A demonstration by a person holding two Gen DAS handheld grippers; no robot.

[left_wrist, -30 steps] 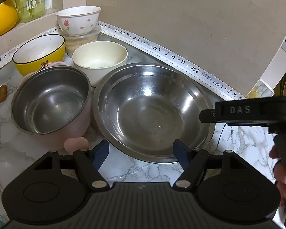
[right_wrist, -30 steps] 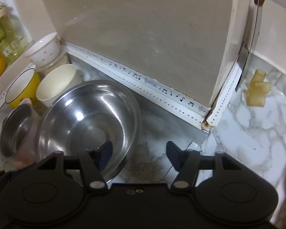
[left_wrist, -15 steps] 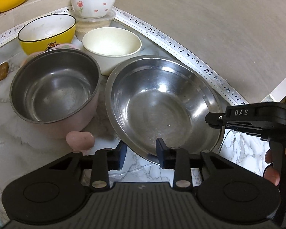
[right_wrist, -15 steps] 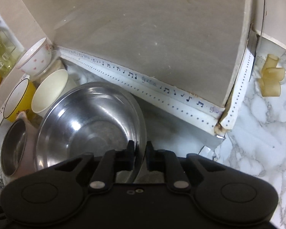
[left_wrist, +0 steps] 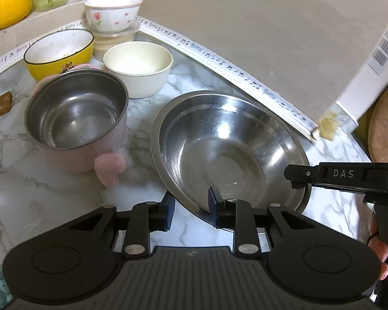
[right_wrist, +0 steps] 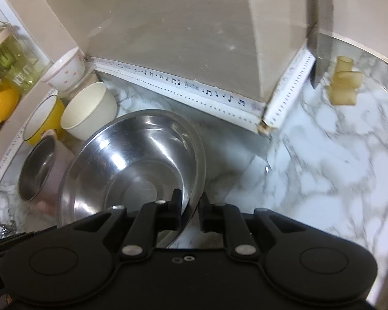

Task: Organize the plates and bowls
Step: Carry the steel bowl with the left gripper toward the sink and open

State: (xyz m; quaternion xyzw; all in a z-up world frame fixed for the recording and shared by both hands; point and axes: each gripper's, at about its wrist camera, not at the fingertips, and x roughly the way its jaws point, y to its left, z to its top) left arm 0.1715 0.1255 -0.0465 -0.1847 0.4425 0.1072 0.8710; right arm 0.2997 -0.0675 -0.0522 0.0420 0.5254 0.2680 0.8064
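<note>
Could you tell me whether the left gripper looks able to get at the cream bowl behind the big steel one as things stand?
Probably not yet: the left gripper has just been closing around the large steel bowl's near rim, so it is busy. Otherwise the cream bowl stands uncovered, apart from that bowl.

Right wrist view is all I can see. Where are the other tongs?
Observer: The left tongs straddle the near rim of the steel bowl. They have just been closing; I can't tell if they pinch it yet.
Operator: Is anything hiding past the pink pot?
Observer: Yes, a small brown block lies on the counter beside it.
Operator: What's painted on the white bowl at the back?
Observer: A pink tulip.
</note>
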